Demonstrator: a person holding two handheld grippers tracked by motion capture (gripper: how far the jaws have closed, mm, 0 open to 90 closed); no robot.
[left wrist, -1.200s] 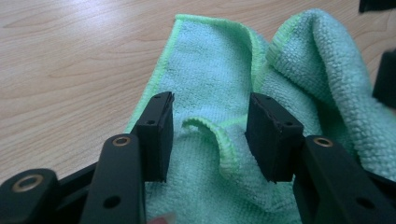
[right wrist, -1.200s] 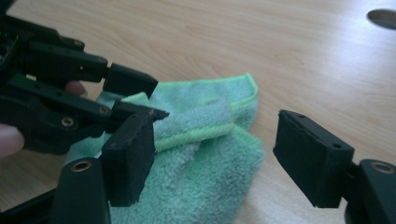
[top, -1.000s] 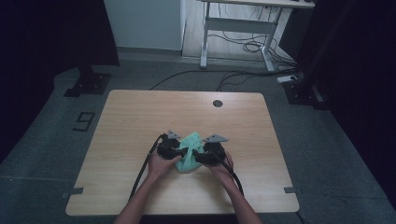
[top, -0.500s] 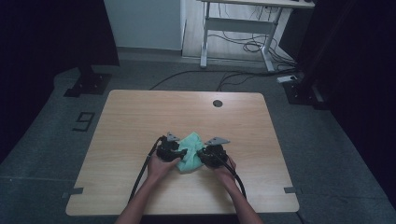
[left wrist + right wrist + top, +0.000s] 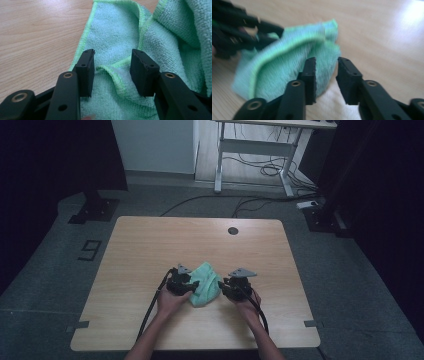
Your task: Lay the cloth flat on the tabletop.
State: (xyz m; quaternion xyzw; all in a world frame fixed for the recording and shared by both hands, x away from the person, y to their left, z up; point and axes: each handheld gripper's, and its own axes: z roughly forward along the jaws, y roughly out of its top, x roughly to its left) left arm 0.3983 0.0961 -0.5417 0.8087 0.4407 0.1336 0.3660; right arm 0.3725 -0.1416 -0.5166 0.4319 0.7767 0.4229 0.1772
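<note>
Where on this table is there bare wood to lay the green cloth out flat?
The far half of the table is bare, from the cloth up to the round cable hole. The left and right margins beside each hand are free too. It is crowded mid-front, where the left gripper and right gripper flank the cloth.

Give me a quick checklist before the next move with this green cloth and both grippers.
1. Green cloth lies on the table, away from the edges: ok.
2. Left gripper jaws stand open with a hemmed fold between them, pads not pressing: ok.
3. Right gripper jaws, just opening, stand at the cloth's edge with no cloth gripped: not ok if it should hold.
4. Cloth flat: not ok, it is bunched and folded.
5. Right gripper view sharp enough to judge contact: cannot tell, blurred.
</note>
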